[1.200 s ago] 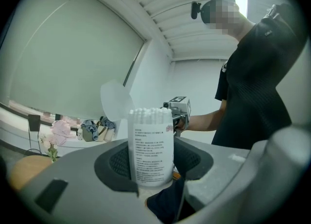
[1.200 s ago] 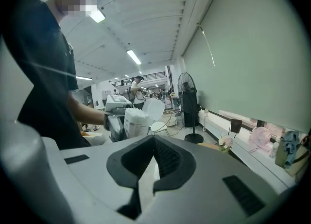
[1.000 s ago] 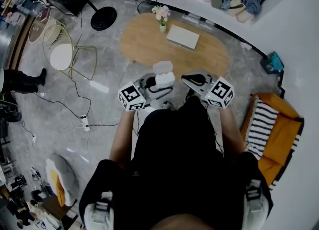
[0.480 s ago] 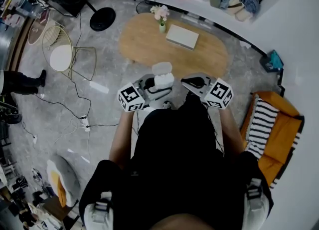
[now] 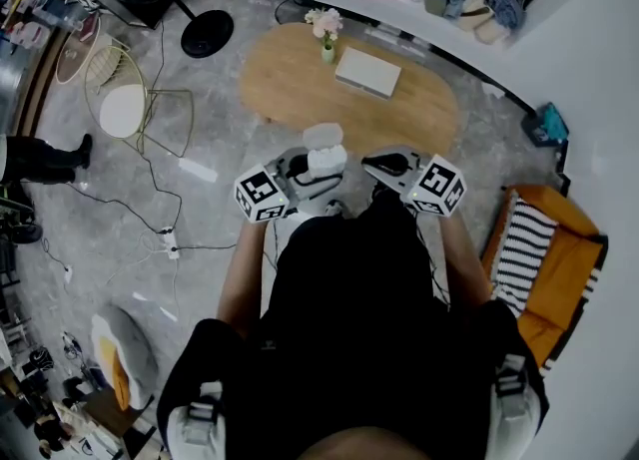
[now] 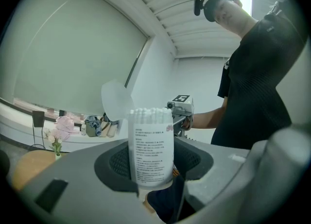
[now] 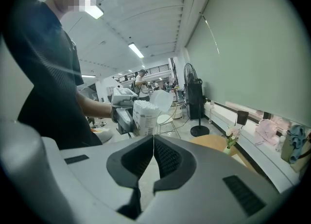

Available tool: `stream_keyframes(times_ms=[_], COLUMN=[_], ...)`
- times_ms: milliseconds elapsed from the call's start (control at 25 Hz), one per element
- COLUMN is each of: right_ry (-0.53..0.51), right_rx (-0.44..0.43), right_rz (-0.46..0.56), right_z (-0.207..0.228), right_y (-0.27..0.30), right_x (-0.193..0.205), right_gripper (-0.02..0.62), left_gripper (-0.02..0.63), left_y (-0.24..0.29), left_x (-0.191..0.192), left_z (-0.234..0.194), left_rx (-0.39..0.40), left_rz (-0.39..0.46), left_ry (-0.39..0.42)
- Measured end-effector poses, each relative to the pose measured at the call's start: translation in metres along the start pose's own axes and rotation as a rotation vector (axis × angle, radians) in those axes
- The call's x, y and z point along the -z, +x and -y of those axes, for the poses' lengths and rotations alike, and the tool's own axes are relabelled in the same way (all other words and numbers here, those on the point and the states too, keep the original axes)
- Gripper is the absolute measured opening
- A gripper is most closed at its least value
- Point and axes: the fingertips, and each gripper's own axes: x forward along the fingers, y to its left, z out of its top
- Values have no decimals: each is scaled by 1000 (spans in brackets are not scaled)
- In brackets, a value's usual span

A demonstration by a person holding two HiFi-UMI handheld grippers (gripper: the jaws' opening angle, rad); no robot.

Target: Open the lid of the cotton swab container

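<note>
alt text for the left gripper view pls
The left gripper grips an upright clear cotton swab container in its jaws, lid flipped open, swab tips showing. Behind it, a person in a black shirt holds the right gripper.

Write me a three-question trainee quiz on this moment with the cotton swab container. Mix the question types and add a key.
1. True or false: the lid of the cotton swab container is closed over the swabs.
2. Multiple choice: the left gripper grips the container
A. by its lid
B. round its body, upright
C. not at all
3. Fill in the blank: the jaws of the right gripper are ____, with nothing between them.

Key: 1 false, the lid is flipped up and the swab tips show. 2 B. 3 shut.
</note>
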Motion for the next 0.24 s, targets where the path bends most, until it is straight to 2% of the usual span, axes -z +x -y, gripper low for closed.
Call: stream_keyframes(times_ms=[240], right_ry=[1], right_rx=[4], right_rz=[-39], right_z=[5], right_y=[1], right_x=[4], right_gripper=[-3], left_gripper=[204], left_y=[2], left_x=[-4], left_z=[-2], left_rx=[8], left_rz=[2], left_ry=[0])
